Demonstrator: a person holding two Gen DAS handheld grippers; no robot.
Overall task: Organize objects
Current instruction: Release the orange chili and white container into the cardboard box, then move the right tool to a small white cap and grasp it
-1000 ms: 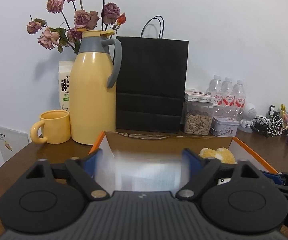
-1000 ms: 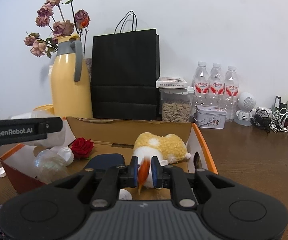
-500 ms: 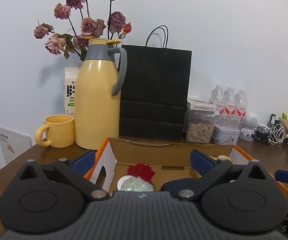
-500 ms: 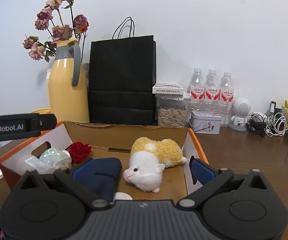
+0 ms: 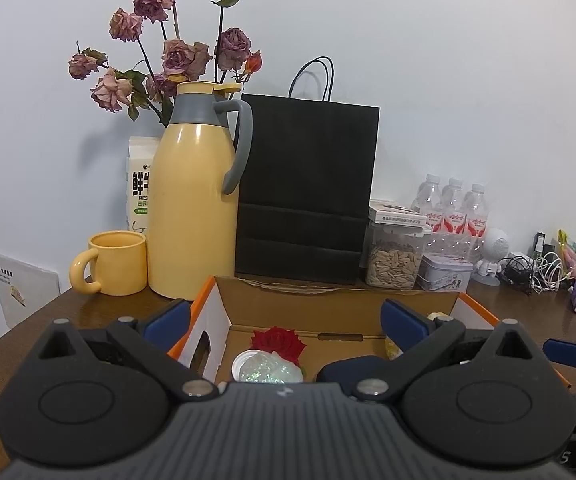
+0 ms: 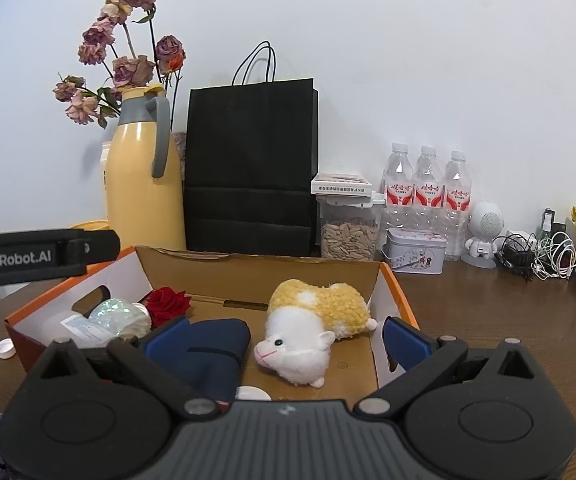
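An open cardboard box (image 6: 256, 276) with orange edges stands on the brown table in front of both grippers. In it lie a yellow and white plush hamster (image 6: 311, 332), a red rose (image 6: 168, 302), a glittery clear bottle (image 6: 116, 316), a navy pouch (image 6: 216, 348) and a white cap (image 6: 252, 394). My right gripper (image 6: 284, 336) is open just above the box's near side, its pads clear of the plush. My left gripper (image 5: 284, 318) is open over the box's left part, above the bottle (image 5: 266, 370) and rose (image 5: 278, 340). Its arm (image 6: 44, 256) shows at the left of the right wrist view.
Behind the box stand a yellow thermos jug (image 5: 196, 200), a yellow mug (image 5: 116, 264), a black paper bag (image 5: 307, 192), a seed jar (image 5: 393, 264), a tin (image 5: 443, 278) and water bottles (image 5: 453, 216). Cables (image 6: 539, 252) lie far right. A loose white cap (image 6: 4, 348) lies left of the box.
Both grippers have opened. The left one let go of the clear bottle, which now lies in the box. The right one released the plush hamster, which rests on the box floor.
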